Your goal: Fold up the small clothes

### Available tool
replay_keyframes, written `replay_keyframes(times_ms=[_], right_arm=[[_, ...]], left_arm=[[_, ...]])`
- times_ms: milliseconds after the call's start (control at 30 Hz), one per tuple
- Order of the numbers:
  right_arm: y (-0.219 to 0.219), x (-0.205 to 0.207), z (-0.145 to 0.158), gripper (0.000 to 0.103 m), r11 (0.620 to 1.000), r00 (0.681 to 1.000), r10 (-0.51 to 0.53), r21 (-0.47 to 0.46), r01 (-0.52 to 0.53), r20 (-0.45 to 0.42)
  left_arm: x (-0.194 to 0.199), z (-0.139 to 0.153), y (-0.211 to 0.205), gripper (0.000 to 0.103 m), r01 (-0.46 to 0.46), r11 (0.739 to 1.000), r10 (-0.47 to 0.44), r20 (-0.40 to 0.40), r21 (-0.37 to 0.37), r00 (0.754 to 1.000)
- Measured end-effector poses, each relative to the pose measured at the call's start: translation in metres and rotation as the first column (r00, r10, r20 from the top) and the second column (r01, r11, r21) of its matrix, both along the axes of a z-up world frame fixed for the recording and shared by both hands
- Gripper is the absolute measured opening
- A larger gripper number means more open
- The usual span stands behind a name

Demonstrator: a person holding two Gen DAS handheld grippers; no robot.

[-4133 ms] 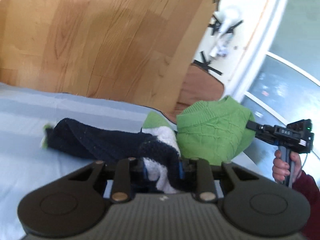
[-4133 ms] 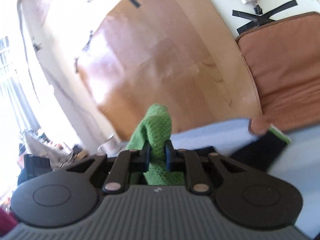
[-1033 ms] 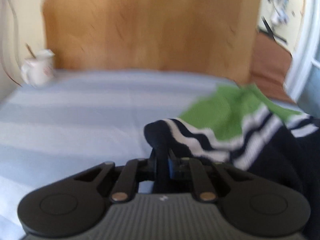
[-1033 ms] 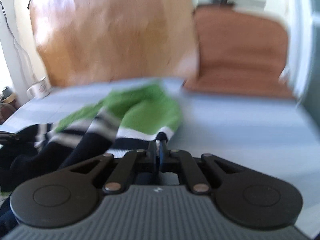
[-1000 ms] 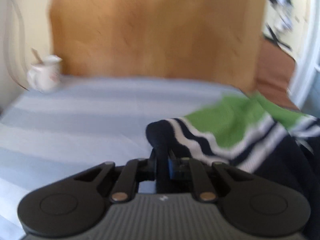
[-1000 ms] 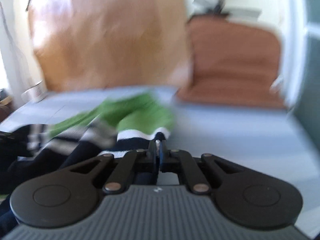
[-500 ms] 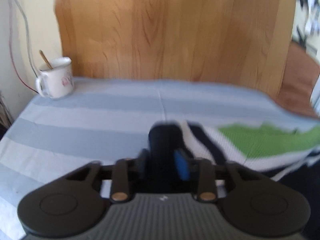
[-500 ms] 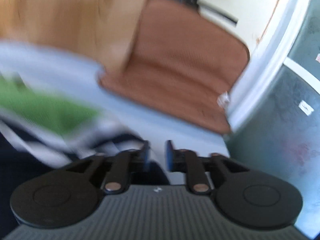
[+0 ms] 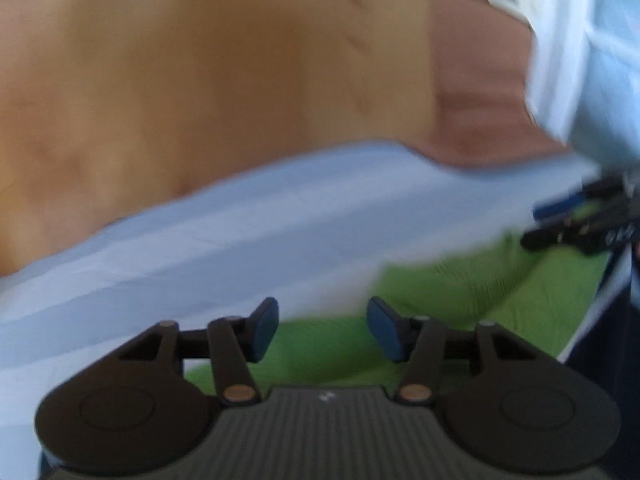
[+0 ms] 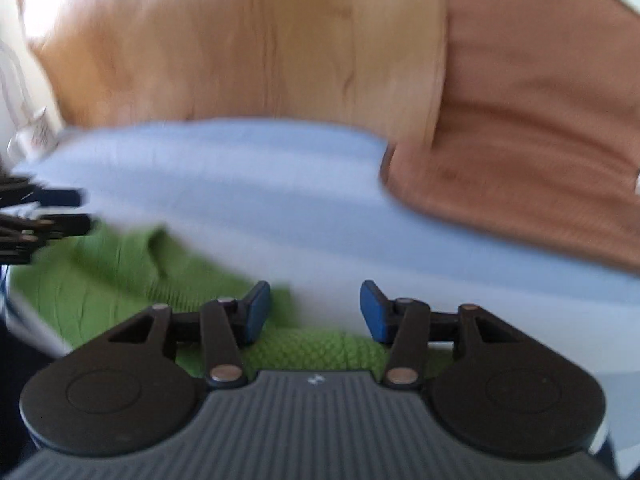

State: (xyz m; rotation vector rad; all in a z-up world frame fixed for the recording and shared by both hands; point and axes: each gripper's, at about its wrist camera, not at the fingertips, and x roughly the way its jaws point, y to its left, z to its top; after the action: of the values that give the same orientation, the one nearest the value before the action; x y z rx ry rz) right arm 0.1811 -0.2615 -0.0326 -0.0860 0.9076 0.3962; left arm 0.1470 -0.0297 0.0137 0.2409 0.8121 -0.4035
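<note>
left wrist view: left gripper jaws have just been opening, nothing gripped; green knit sweater released, lying under and ahead-right. right gripper likewise parted, empty. judged: fold laid down, regrasp pending.

Home bedroom: bed with pale blue striped sheet, wooden headboard, brown cushion, small knitted clothes lying on top.
</note>
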Motion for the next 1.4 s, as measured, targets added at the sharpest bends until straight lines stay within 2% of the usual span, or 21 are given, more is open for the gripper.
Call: replay_keyframes(times_ms=[67,100,200,267,300,367,400,433,467,500,600,700,767,833,900,967,1033,1133,1200,1300,1400], right_arm=[[0.001,-0.014,-0.003,0.060,0.998,0.998,0.063,0.014,-0.062,-0.028],[0.004,-0.019,-0.004,0.064,0.995,0.995,0.099,-0.002,-0.099,-0.006],[0.013,-0.027,0.000,0.066,0.987,0.987,0.152,-0.066,-0.149,0.049],[0.009,-0.014,0.004,0.066,0.992,0.991,0.128,-0.025,-0.127,0.045],[0.004,-0.001,0.002,0.067,0.993,0.992,0.115,0.004,-0.115,0.047],[0.001,0.018,-0.004,0.067,0.995,0.996,0.083,0.056,-0.083,-0.009],[0.005,0.022,-0.008,0.065,0.995,0.996,0.084,0.065,-0.081,-0.044],[0.012,0.019,-0.007,0.057,0.992,0.993,0.117,0.046,-0.116,-0.027],[0.018,0.015,-0.003,0.036,0.987,0.988,0.155,0.039,-0.154,-0.015],[0.025,0.008,0.003,0.024,0.986,0.986,0.167,0.019,-0.167,0.005],[0.035,0.011,0.024,0.023,0.989,0.974,0.145,-0.040,-0.140,0.176],[0.053,0.034,0.045,0.023,0.996,0.932,0.071,-0.074,-0.048,0.355],[0.068,0.059,0.032,0.027,0.994,0.937,0.041,-0.110,-0.003,0.346],[0.084,0.073,0.008,0.028,0.981,0.964,0.030,-0.190,0.021,0.265],[0.088,0.059,0.000,0.030,0.967,0.957,0.068,-0.254,0.006,0.283],[0.067,0.035,0.014,0.038,0.987,0.955,0.064,-0.158,-0.019,0.291],[0.035,0.005,0.032,0.045,0.999,0.965,0.010,0.033,-0.020,0.261],[-0.008,-0.058,0.049,0.048,0.975,0.979,-0.027,0.220,-0.019,0.201],[-0.035,-0.110,0.053,0.048,0.961,0.981,-0.043,0.277,-0.011,0.188],[-0.060,-0.168,0.046,0.048,0.954,0.981,-0.093,0.297,0.039,0.170],[-0.074,-0.220,0.031,0.048,0.940,0.976,-0.163,0.321,0.111,0.141]], left_arm=[[-0.006,-0.007,-0.011,0.059,0.056,0.997,-0.056,0.010,0.050,0.998],[-0.011,-0.007,-0.012,0.059,0.082,0.995,-0.083,0.016,0.058,0.996],[-0.024,-0.009,-0.016,0.056,0.132,0.988,-0.135,0.027,0.080,0.990],[-0.028,-0.010,-0.018,0.046,0.142,0.986,-0.146,0.044,0.091,0.988],[-0.029,-0.005,-0.024,0.035,0.135,0.987,-0.139,0.044,0.090,0.989],[-0.029,-0.006,-0.028,0.020,0.115,0.988,-0.121,0.051,0.099,0.991],[-0.027,-0.007,-0.029,0.012,0.106,0.988,-0.113,0.056,0.113,0.992],[-0.026,-0.008,-0.027,0.009,0.106,0.988,-0.113,0.058,0.113,0.992],[-0.026,-0.007,-0.024,0.008,0.108,0.989,-0.114,0.059,0.102,0.992],[-0.022,-0.005,-0.015,0.006,0.114,0.989,-0.120,0.059,0.093,0.991],[-0.010,0.002,-0.009,0.006,0.071,0.994,-0.080,0.108,0.087,0.991],[0.015,0.013,-0.012,0.006,-0.076,0.993,0.053,0.228,0.091,0.972],[0.033,0.012,-0.019,0.007,-0.167,0.982,0.139,0.259,0.090,0.956],[0.044,0.004,-0.024,0.010,-0.183,0.978,0.162,0.181,0.105,0.970],[0.029,0.006,-0.021,0.010,-0.164,0.980,0.144,0.168,0.110,0.975],[-0.001,0.017,-0.005,0.016,-0.122,0.990,0.106,0.199,0.074,0.974],[-0.032,0.030,0.019,0.036,-0.095,0.995,0.090,0.186,0.020,0.978],[-0.087,0.041,0.067,0.048,-0.068,0.993,0.080,0.128,-0.096,0.989],[-0.121,0.042,0.094,0.048,-0.061,0.982,0.072,0.056,-0.176,0.996],[-0.162,0.040,0.128,0.049,-0.079,0.958,0.075,-0.026,-0.275,0.997],[-0.194,0.036,0.144,0.052,-0.071,0.908,0.032,-0.100,-0.414,0.994]])
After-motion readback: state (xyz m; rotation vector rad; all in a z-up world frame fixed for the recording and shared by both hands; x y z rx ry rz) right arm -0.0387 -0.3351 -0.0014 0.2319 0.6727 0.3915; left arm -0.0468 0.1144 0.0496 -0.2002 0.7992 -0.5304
